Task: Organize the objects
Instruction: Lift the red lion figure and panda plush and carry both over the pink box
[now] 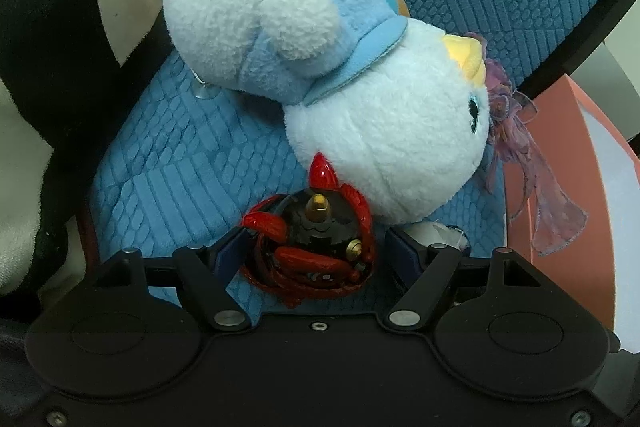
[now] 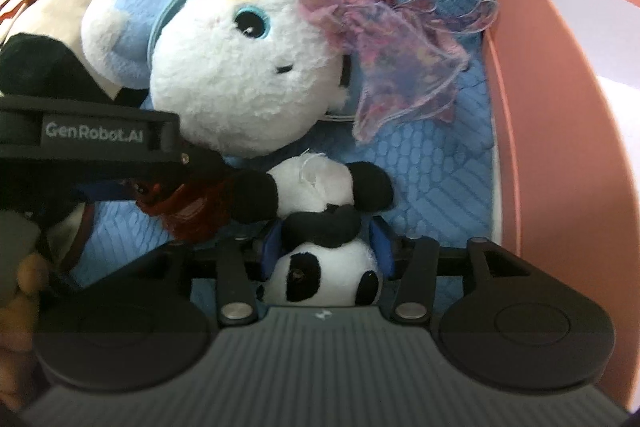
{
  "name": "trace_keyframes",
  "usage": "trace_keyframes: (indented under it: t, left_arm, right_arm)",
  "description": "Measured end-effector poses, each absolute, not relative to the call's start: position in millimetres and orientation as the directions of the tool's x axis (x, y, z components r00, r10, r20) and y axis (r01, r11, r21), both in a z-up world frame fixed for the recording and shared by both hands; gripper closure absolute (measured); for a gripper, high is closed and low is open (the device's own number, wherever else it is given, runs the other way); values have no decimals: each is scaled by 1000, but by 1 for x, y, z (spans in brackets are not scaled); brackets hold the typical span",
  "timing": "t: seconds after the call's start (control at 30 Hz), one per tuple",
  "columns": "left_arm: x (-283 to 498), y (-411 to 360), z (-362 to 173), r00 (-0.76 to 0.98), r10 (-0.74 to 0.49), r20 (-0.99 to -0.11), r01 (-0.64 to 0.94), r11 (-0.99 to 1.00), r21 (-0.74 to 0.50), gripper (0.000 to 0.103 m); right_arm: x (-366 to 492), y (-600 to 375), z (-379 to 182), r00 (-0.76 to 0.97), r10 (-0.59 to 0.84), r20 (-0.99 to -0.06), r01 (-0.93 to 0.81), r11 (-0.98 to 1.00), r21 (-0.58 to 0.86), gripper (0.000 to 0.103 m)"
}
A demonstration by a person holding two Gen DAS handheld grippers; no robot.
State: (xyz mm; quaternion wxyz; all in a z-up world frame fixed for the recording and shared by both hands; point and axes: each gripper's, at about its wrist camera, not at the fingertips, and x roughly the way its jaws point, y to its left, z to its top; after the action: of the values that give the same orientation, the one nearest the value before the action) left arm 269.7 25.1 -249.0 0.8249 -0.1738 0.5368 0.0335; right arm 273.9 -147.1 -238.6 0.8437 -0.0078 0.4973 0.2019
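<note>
In the left wrist view my left gripper (image 1: pixel 316 247) is shut on a red and black spiky toy ball (image 1: pixel 312 251), held low over the blue cushion (image 1: pixel 176 155), against a white and blue plush unicorn (image 1: pixel 320 59). In the right wrist view my right gripper (image 2: pixel 326 247) is shut on a small panda plush (image 2: pixel 320 227), gripping it about the neck, head toward the camera. The left gripper (image 2: pixel 176 187) shows at the left with the red toy (image 2: pixel 188 211). The unicorn (image 2: pixel 240 75) lies behind the panda.
A purple gauze ribbon (image 2: pixel 400 67) hangs from the unicorn's head. A pink box (image 2: pixel 560 147) stands at the right edge of the cushion; it also shows in the left wrist view (image 1: pixel 560 187). A large black and cream plush (image 1: pixel 60 47) lies at the left.
</note>
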Motion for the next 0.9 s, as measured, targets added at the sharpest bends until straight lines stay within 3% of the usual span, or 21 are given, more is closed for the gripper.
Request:
trace_keyframes:
  t: [0.3,0.4,0.6,0.9]
  left_arm:
    - [275,22,-251,428,-80,-900,-255,945,-205,34]
    - [275,21,-253,435,-97,-895,-249,942,-224,47]
    - [269,13,-247,446,-78,-891,-226,954,-197,48]
    - [251,8,-227,472,-160,-867,-173,947,-269,48]
  right_arm:
    - [267,-145,-232,443,346,-827,-377,909,178,57]
    - [263,-146,-228,458,340,-821,-379,910,166,57]
    - [260,-161,-221,472,341,-813,-337,922,191,57]
    - [250,-172,-197,496,350,-795,-335,922,197,57]
